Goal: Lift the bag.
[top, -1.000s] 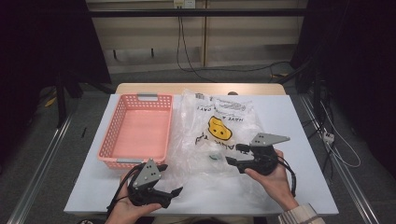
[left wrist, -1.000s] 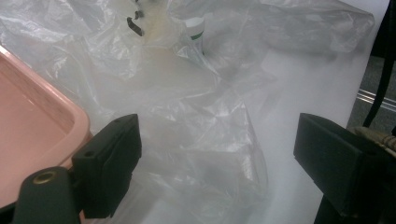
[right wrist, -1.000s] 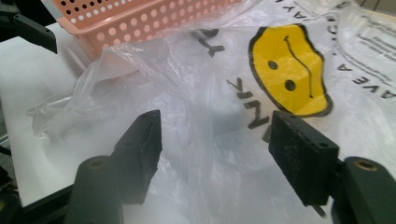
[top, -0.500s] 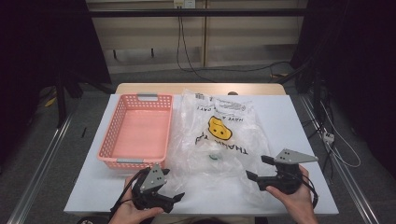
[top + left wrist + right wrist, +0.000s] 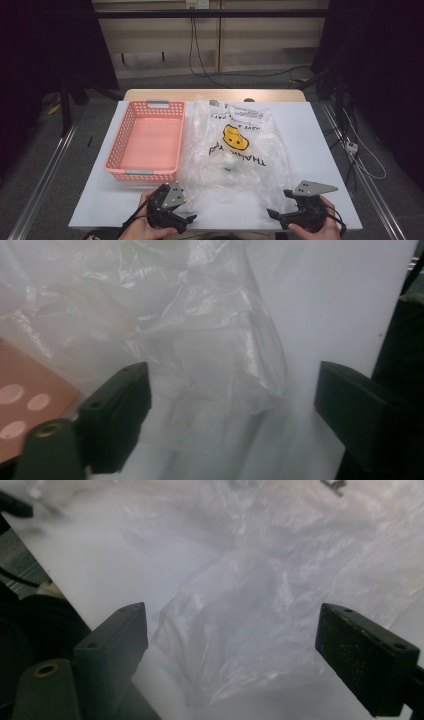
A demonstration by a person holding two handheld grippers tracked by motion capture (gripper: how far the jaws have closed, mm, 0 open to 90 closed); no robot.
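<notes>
A clear plastic bag printed with a yellow smiley lies flat and crumpled across the middle of a white table, its near edge facing the person and its far end reaching toward the back of the tabletop. Just beside it on the left sits an empty pink basket, its long side next to the bag, probably set there to receive it or its contents. Something small shows through the film near the bag's middle, too faint to identify. The person's 2 hands rest at the near edge, 1 at each near corner of the bag. The left gripper points toward the bag's near left corner with its jaws spread, having just closed slightly, and nothing is pinched between them; in the left gripper view the crumpled film lies ahead between the 2 pads. The right gripper faces the near right corner, its jaws having just opened, standing wide and empty, with a fold of bag framed ahead. That paired stance suggests both corners are about to be taken together, so the limp film can be handled evenly.
</notes>
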